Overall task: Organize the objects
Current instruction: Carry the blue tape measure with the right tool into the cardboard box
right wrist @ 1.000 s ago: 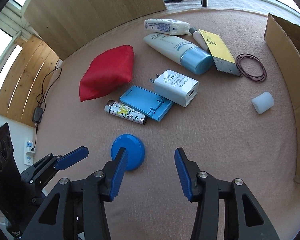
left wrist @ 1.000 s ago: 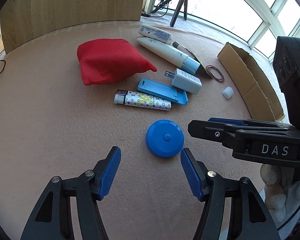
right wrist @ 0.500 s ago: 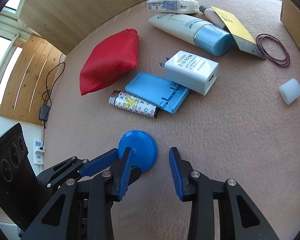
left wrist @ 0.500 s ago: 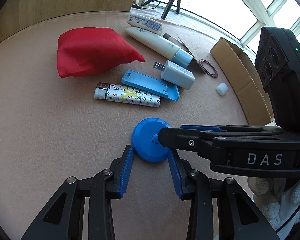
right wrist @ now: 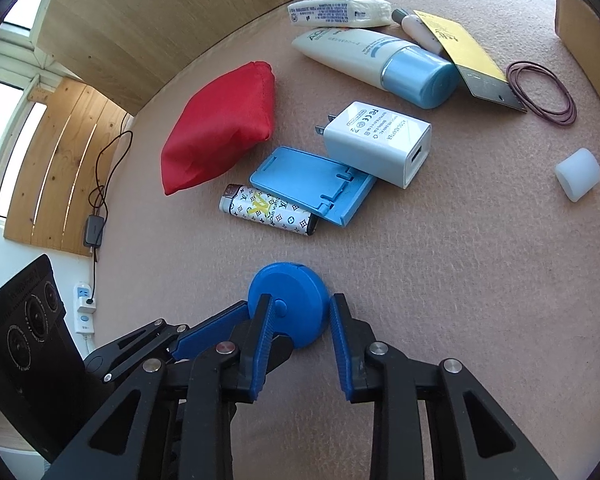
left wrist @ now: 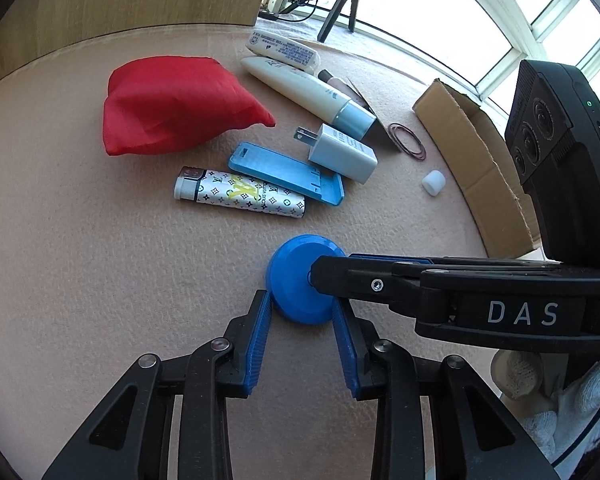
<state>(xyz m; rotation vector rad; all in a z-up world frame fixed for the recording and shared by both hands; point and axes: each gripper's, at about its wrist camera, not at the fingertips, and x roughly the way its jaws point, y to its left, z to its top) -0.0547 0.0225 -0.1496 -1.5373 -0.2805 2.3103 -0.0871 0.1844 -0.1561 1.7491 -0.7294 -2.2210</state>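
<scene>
Blue round disc (left wrist: 300,280) flat on tabletop (left wrist: 100,280), sitting between fingertips of both grippers.

Left gripper (left wrist: 302,312): fingers (left wrist: 260,328) narrowed around disc's near edge, pads touching or nearly so; firm grip cannot be told.

Right gripper (right wrist: 298,320): fingers (right wrist: 342,344) likewise flank disc (right wrist: 290,300) from other side, crossing over left gripper's finger.

Beyond fingertips: patterned lighter (left wrist: 240,196), blue phone stand (left wrist: 286,172), white charger (left wrist: 342,152). Red pouch (left wrist: 172,108) farther off, left of fingers. Cardboard box (left wrist: 476,152) right of fingers.

Bright daylight from blown-out windows (left wrist: 480,12); fisheye-warped edges.
</scene>
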